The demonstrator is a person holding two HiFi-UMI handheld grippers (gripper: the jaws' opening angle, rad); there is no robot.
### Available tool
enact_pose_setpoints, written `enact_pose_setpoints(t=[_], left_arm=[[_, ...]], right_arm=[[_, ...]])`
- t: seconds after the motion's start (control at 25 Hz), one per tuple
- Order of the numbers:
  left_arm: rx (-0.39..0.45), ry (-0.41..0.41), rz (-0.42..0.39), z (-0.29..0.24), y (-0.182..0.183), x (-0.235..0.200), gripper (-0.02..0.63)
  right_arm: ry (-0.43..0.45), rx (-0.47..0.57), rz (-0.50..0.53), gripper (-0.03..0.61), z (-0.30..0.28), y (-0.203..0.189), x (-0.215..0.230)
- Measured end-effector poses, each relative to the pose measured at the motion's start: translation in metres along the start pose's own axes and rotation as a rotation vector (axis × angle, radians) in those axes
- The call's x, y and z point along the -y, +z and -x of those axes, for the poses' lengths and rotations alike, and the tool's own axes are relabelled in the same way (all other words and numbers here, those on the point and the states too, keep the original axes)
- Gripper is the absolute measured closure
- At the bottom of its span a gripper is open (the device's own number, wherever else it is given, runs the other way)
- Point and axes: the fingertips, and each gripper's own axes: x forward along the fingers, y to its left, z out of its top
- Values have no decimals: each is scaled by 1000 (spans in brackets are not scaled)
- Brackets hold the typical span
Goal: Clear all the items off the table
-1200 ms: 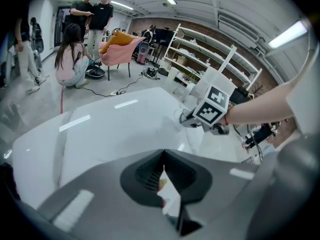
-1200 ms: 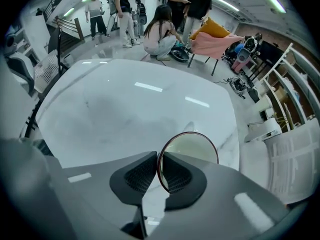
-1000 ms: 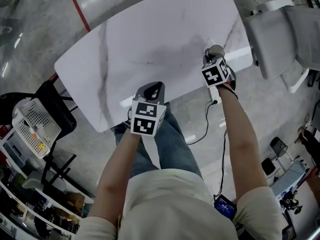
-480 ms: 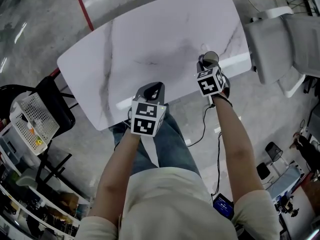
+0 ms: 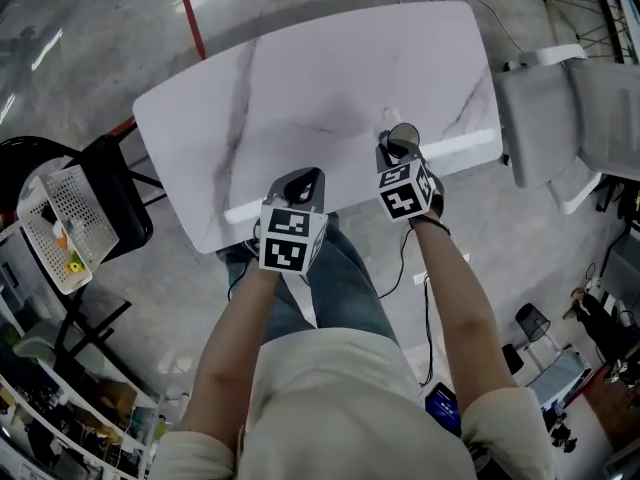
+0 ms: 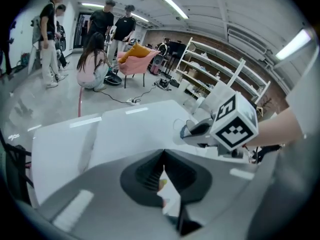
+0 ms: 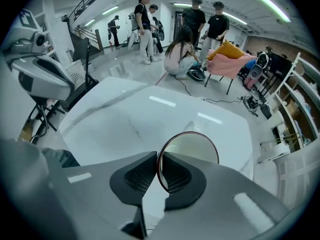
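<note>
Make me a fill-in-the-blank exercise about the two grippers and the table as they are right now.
1. The right gripper grips the round dish by its ____.
2. The left gripper has its jaws ____.
3. The marble table is ____ with grey veins.
4. In the head view, the white basket sits near the picture's ____ edge.

Missing words: rim; shut; white; left.

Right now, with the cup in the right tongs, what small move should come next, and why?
Probably carry the cup left, toward the basket: the right tongs pinch its rim over the table, and no other item shows on it.
</note>
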Motion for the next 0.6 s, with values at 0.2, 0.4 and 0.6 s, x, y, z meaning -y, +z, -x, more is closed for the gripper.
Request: enact_pose_setpoints(t=[0.2, 0.4, 0.6], left_arm=[[27, 33, 34, 29, -5, -23, 604], [56, 76, 87, 62, -14, -54, 604], [80, 110, 134, 94, -26, -84, 604]], right_arm=[[30, 19, 66, 545, 10, 27, -39], [59, 35, 124, 545, 17, 59, -78], [86, 45, 197, 545, 24, 89, -120]])
